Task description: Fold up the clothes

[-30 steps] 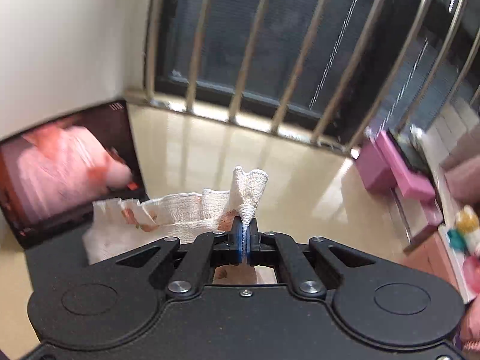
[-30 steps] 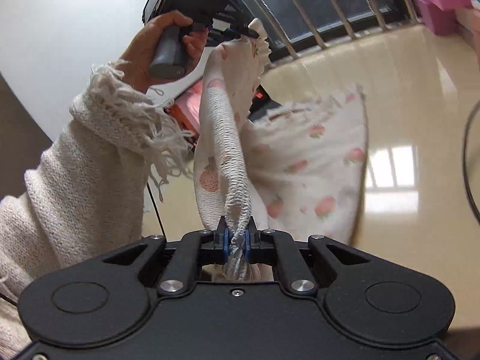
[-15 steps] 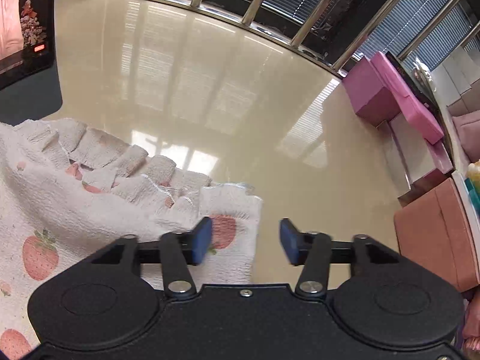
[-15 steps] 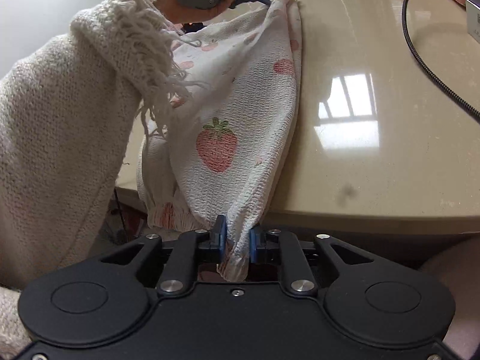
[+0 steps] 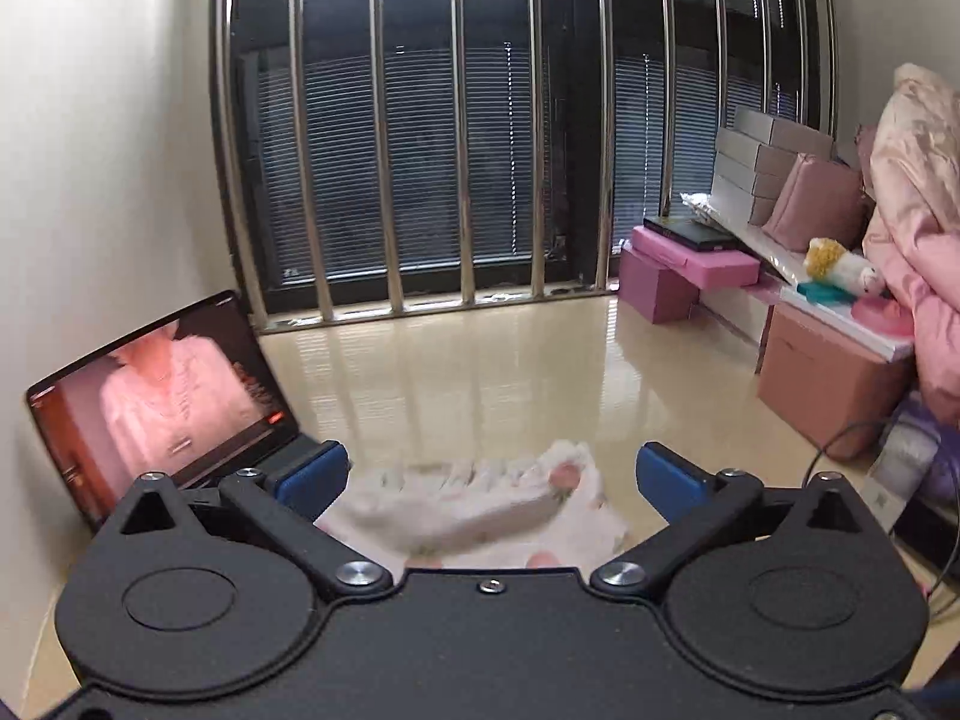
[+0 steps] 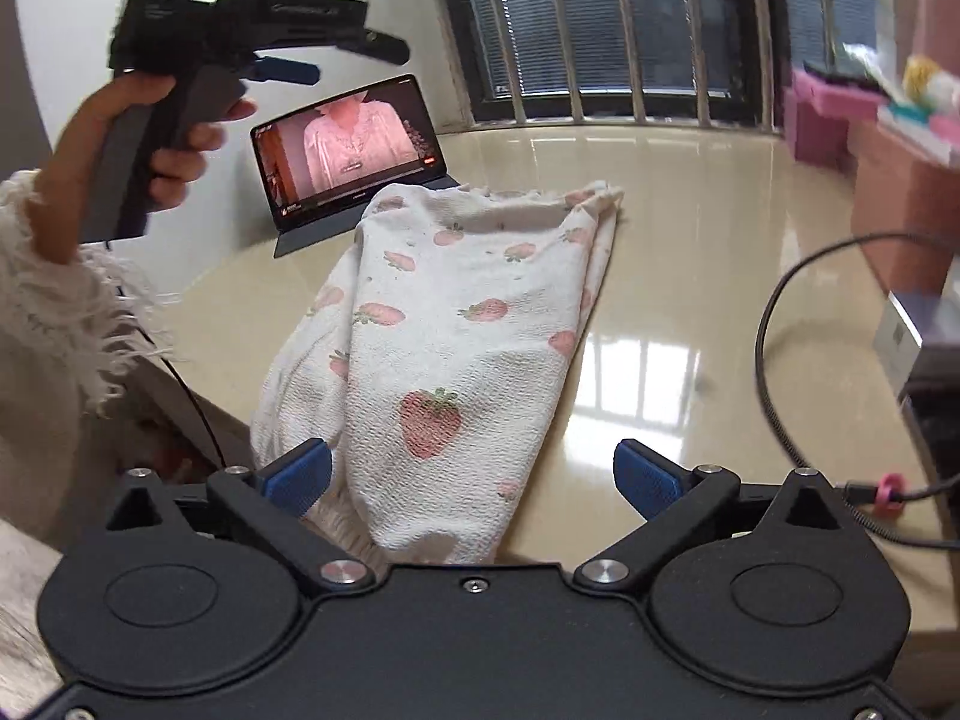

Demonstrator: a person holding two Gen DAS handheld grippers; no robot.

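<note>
Presently, at far left of the right wrist view, the left hand (image 6: 153, 138) is seen wrapped around the pistol handle of the left gripper (image 6: 336, 60), raised above the table (image 6: 690, 276), wrist bent, a fringed knit sleeve (image 6: 66, 312) below it. Its jaws are opening; nothing is pressed by the blue pads (image 5: 312, 474). Behind, a tablet (image 6: 354, 144) is propped against the wall. At centre, the garment (image 6: 456, 348), white with strawberry print, is laid lengthwise on the table, its near end hanging off the edge. The right gripper (image 6: 474, 474) is pointed downward over that near end; its jaws are also opening, with cloth lying between the fingers (image 6: 651, 477) but not clamped. At right, a black cable (image 6: 774, 372) is looped on the table.
</note>
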